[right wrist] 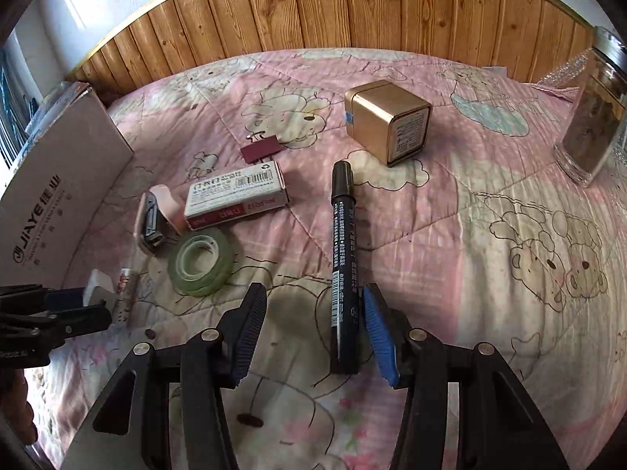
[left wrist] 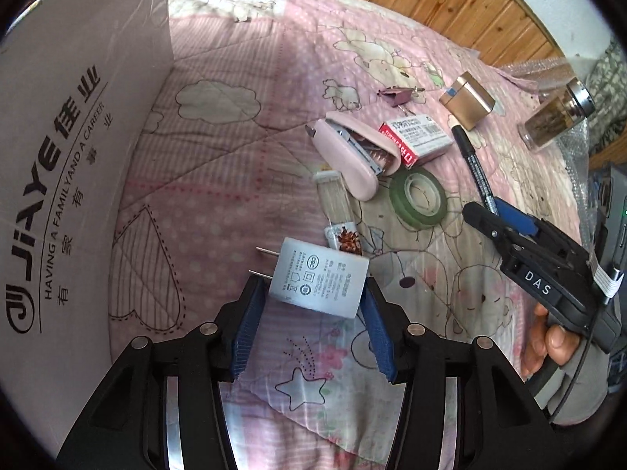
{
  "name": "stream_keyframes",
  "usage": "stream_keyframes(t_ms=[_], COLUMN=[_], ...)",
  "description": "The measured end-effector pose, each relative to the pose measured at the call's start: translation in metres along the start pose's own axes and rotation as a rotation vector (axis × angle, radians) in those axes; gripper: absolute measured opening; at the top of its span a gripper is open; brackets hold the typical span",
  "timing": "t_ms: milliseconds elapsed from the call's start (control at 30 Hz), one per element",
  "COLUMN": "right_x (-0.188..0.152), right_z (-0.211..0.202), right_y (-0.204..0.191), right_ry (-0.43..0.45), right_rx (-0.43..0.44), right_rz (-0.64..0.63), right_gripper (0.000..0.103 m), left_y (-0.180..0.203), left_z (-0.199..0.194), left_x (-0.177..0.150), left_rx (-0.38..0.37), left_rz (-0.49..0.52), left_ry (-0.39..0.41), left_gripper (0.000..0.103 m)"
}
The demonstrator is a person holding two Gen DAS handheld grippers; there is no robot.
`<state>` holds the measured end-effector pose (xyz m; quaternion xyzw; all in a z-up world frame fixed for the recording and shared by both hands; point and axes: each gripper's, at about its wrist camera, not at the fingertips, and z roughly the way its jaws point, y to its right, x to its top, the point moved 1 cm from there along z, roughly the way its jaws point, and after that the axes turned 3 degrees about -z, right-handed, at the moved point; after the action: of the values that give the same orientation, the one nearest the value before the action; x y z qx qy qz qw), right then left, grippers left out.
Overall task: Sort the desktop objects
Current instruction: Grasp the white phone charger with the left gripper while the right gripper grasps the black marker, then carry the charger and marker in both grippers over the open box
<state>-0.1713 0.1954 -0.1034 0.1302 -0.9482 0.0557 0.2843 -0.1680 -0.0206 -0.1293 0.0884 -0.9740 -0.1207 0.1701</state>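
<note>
White plastic, the charger plug (left wrist: pixel 319 280) sits clamped between the closed-in pads of the left gripper (left wrist: pixel 313 297) above the pink quilted bed (left wrist: pixel 219 149), beside the cardboard box (left wrist: pixel 70 180). Right gripper (right wrist: pixel 311 325) stands wide open around the black marker (right wrist: pixel 341 258), which lies on the quilt close against its right pad, near the green tape roll (right wrist: pixel 200 262).

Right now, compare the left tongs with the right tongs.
The left tongs are shut on the white charger; the right tongs are open, gripping nothing. The charger fills the left gap; the black marker lies nearer the right tongs' right pad. Both have blue pads over the pink quilt.
</note>
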Motion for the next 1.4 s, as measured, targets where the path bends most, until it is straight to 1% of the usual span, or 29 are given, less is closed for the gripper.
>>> stream_keyframes(t_ms=[67, 133, 233, 333, 500, 800, 1100, 1400], right_x=[0.005, 0.008, 0.009, 0.006, -0.001, -0.017, -0.038, -0.058], right_z=[0.003, 0.004, 0.003, 0.000, -0.013, -0.038, -0.057, -0.081], right_y=[-0.002, 0.000, 0.009, 0.020, 0.021, -0.007, -0.031, -0.059], right_ry=[-0.006, -0.009, -0.005, -0.001, 0.005, 0.027, 0.021, 0.029], right_rx=[-0.005, -0.024, -0.011, 0.032, 0.070, 0.106, 0.131, 0.137], right_rz=[-0.039, -0.048, -0.019, 0.030, 0.079, 0.091, 0.113, 0.101], right_gripper=[0.052, 0.036, 0.021, 0.015, 0.015, 0.015, 0.015, 0.015], left_y=[0.000, -0.001, -0.002, -0.005, -0.004, -0.003, -0.003, -0.002], left_z=[0.002, 0.003, 0.003, 0.003, -0.003, -0.034, -0.062, -0.091], left_x=[0.005, 0.009, 0.012, 0.013, 0.010, -0.003, -0.029, -0.057], left_rx=[0.000, -0.007, -0.021, -0.039, -0.032, -0.033, -0.047, -0.064], left_rz=[-0.007, -0.018, -0.017, -0.024, -0.017, -0.009, 0.003, 0.010], left_ry=[0.001, 0.002, 0.012, 0.024, 0.050, 0.096, 0.113, 0.137], left_gripper=[0.054, 0.054, 0.053, 0.052, 0.052, 0.052, 0.052, 0.052])
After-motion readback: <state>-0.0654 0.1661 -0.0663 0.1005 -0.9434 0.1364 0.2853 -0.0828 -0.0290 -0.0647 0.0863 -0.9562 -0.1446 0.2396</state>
